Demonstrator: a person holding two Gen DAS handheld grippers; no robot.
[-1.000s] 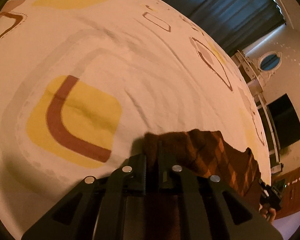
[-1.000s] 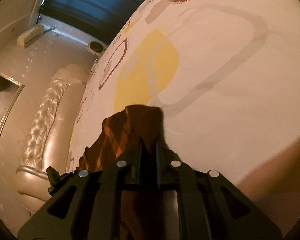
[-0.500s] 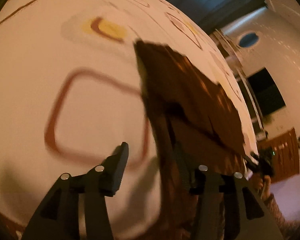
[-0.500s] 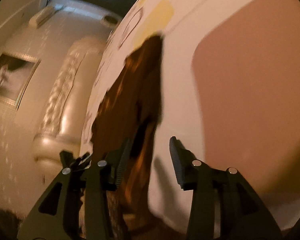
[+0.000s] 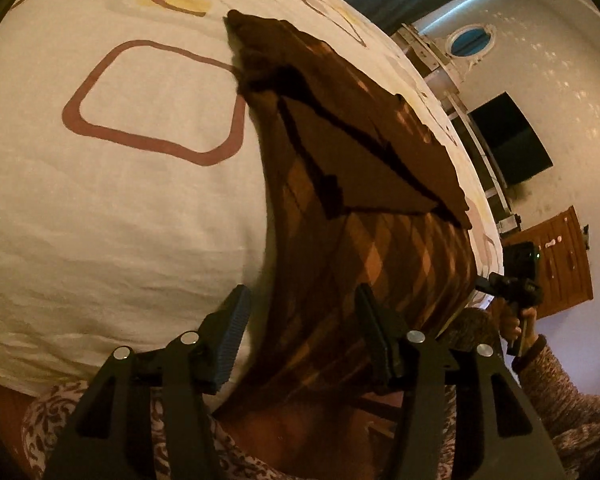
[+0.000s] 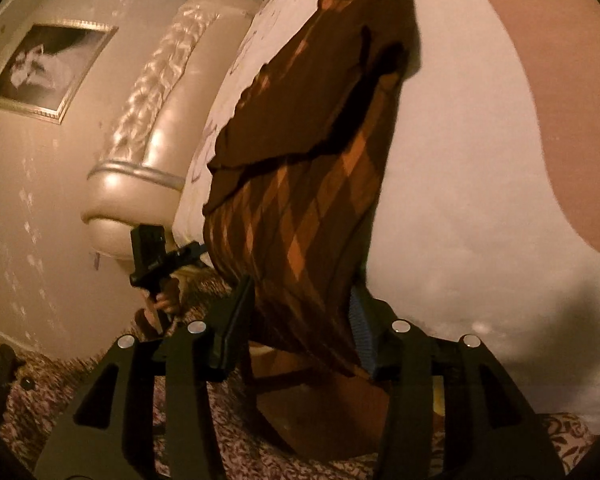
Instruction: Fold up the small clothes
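Left gripper [image 5: 300, 322] jaws have just been opening, now about half apart; brown diamond-patterned garment [image 5: 364, 184] hangs between them, pads not pressing it; right gripper [image 6: 300, 312] same, jaws just opened partway, cloth's other edge draped loose between the fingers; garment lies on the patterned bedsheet [image 5: 120, 208], top part folded back over itself, near end hanging off the bed edge at 6 o'clock; far corner sits at 12 o'clock in left view; padded headboard [image 6: 140, 152] at 9 o'clock in right view.
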